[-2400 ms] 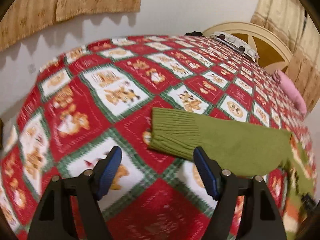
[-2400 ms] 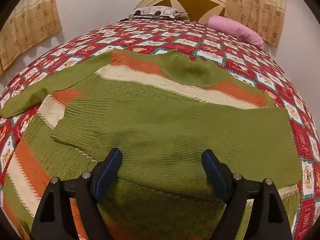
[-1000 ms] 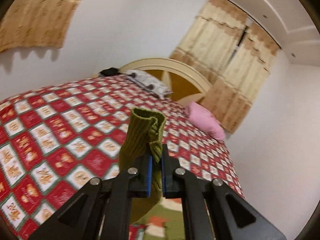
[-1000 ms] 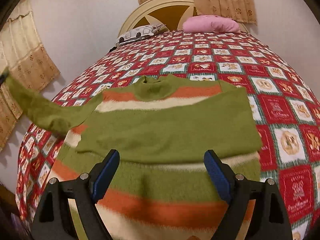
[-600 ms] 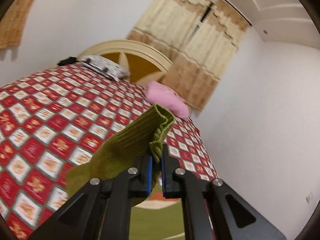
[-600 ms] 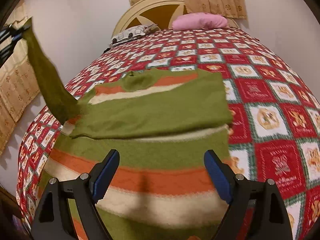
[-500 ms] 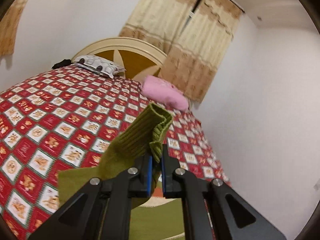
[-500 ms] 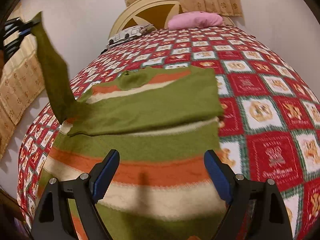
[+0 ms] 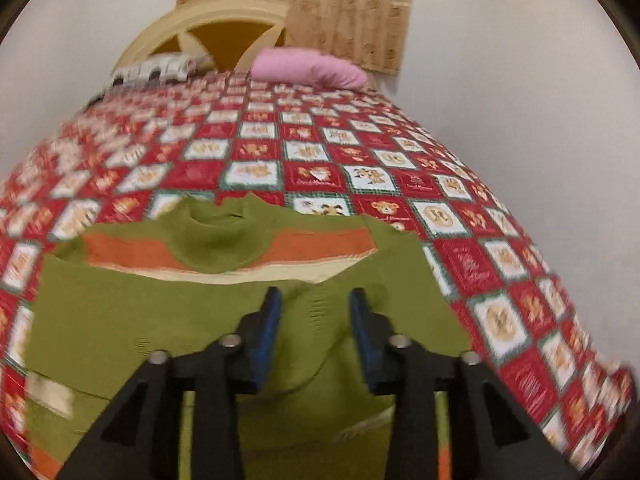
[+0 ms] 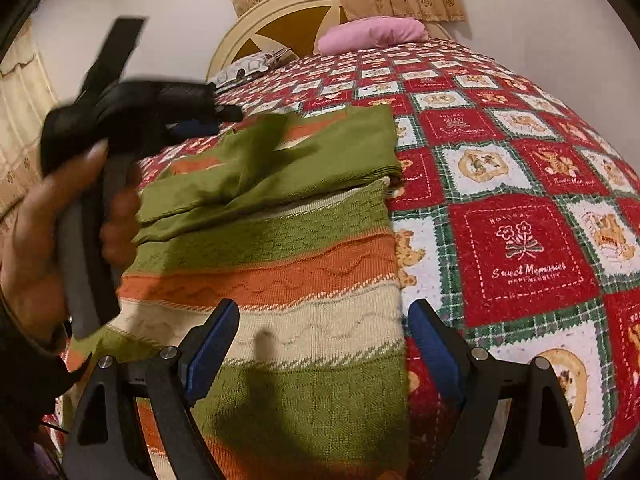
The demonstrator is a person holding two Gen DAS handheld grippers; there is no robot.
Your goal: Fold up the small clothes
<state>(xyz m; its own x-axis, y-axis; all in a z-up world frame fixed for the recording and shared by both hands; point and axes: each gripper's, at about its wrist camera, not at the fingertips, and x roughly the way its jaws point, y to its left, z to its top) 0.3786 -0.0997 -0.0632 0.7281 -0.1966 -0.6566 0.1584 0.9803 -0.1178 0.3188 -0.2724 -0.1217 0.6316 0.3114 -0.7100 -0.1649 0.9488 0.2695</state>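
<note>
A green, orange and cream striped sweater (image 10: 288, 264) lies on the bed's quilt (image 10: 520, 240), one red square reading "Sweet Memories". Both sleeves lie folded across its chest. The left gripper (image 9: 316, 320) and right gripper (image 10: 324, 344) hover with fingers spread, empty.

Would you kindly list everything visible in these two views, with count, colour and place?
sweater: one, green with orange and cream stripes, flat on the quilt, sleeves folded across the chest
quilt: one, red, white and green patchwork, covering the bed
pink pillow: one, at the headboard
patterned pillow: one, white and dark, left of the pink one
headboard: one, cream and brown
curtains: beige, behind the headboard
left gripper: open, over the folded sleeve
right gripper: open, over the hem
left hand: one, gripping the handle
</note>
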